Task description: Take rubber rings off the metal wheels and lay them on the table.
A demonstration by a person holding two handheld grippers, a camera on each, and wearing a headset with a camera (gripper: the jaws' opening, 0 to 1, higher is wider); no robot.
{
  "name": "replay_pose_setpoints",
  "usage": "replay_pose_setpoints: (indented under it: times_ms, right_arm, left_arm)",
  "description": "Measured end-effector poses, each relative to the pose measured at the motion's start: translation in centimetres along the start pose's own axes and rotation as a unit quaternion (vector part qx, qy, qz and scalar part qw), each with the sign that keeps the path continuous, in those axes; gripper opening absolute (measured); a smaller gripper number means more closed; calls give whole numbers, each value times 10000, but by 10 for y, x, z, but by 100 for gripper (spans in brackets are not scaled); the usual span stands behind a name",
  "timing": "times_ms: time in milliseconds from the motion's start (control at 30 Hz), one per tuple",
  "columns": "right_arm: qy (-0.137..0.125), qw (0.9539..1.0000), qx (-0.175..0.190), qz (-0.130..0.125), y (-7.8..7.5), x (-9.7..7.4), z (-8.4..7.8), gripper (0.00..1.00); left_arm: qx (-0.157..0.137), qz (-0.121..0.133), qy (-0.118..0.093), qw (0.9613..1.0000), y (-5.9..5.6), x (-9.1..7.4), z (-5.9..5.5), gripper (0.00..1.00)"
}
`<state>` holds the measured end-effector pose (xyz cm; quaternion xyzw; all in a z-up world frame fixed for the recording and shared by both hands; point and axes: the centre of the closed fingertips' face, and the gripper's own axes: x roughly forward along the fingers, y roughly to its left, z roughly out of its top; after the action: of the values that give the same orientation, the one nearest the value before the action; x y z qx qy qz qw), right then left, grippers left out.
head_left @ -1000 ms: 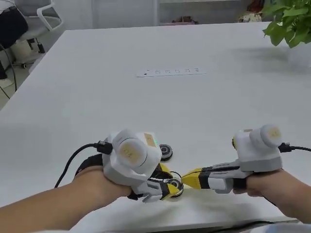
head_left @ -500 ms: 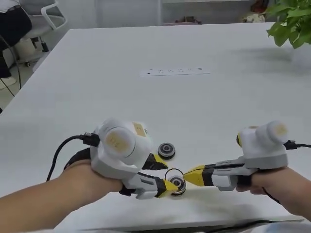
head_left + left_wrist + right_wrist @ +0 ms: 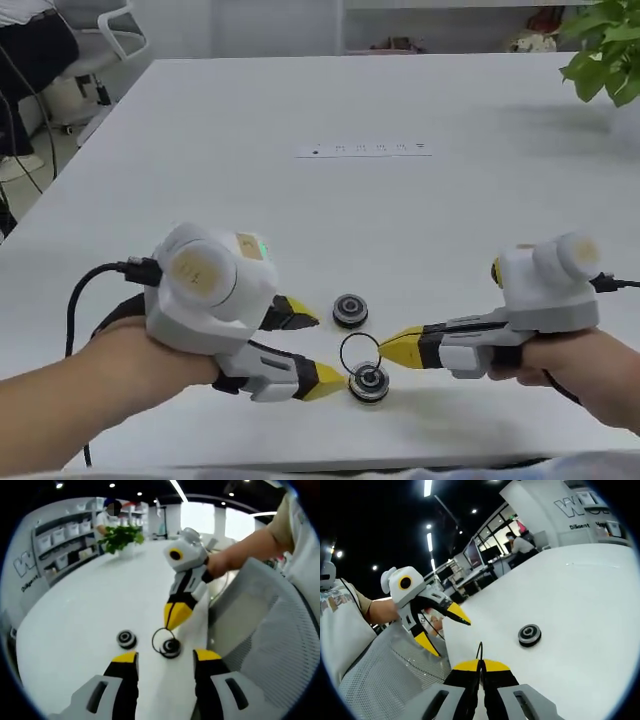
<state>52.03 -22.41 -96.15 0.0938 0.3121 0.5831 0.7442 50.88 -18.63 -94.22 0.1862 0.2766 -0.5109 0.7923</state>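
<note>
R gripper [image 3: 388, 349] pinching thin rubber ring [image 3: 342, 352] just over near wheel [image 3: 368, 383], by near bench [image 3: 450, 230] edge | L gripper [image 3: 322, 350] spread beside wheel | ring prob. light, floppy, stretchy: hold by band | wheel prob. heavy, stiff: clamp rim

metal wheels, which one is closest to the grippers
The front wheel, just below the loose rubber ring pinched by the right gripper; the other wheel lies farther back.

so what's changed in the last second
The left gripper let go of the near wheel and drew back left, jaws now open. The right gripper, shut on the rubber ring, pulled it off that wheel, which now lies on the table. The second wheel stayed put.
</note>
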Motion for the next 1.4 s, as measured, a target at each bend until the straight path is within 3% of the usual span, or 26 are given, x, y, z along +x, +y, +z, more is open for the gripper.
replay_pose_setpoints:
  times_ms: [633,1400]
  right_arm:
    - [199,9991,-312,199,7,24,22,0]
    - [719,9960,-462,267,-4,59,10,0]
  left_arm:
    - [-245,373,-68,9990,14,-37,-12,58]
    - [-560,656,15,9963,21,-61,-35,69]
